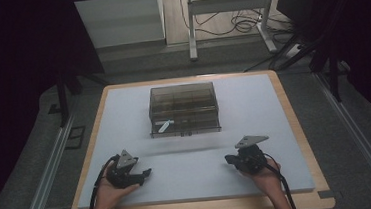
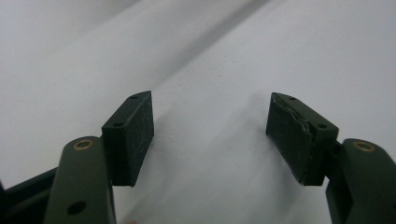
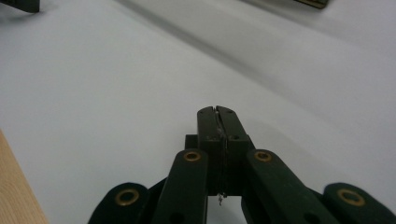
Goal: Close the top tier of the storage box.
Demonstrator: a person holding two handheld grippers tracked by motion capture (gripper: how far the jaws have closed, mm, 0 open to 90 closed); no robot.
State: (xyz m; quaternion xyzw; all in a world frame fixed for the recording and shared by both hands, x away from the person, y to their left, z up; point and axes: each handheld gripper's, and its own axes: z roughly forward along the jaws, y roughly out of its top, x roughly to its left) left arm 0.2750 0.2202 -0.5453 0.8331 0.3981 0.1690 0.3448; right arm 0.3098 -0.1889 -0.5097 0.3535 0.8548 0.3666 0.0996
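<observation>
The smoky clear box (image 1: 184, 108) with its inner compartments stands on the white surface (image 1: 277, 142), well ahead of both pairs of jaws and roughly midway between them. A small pale piece (image 1: 165, 125) lies at its front left part; whether it is inside the box or on it cannot be told. The right gripper (image 1: 229, 158) rests low near the person's edge, and its jaws are pressed together with nothing between them (image 3: 217, 112). The left gripper (image 1: 147, 172) has its jaws wide apart, also empty, with only bare surface between the pads (image 2: 135, 135).

The main risk seems to be the closed right jaws: if they go to the box like this, they can only push it, and a light box may slide away across the smooth surface. The wide left jaws could knock the front edge of the box if they come in too low. The box walls look thin and slippery, so a grip at one corner may let it tilt.
</observation>
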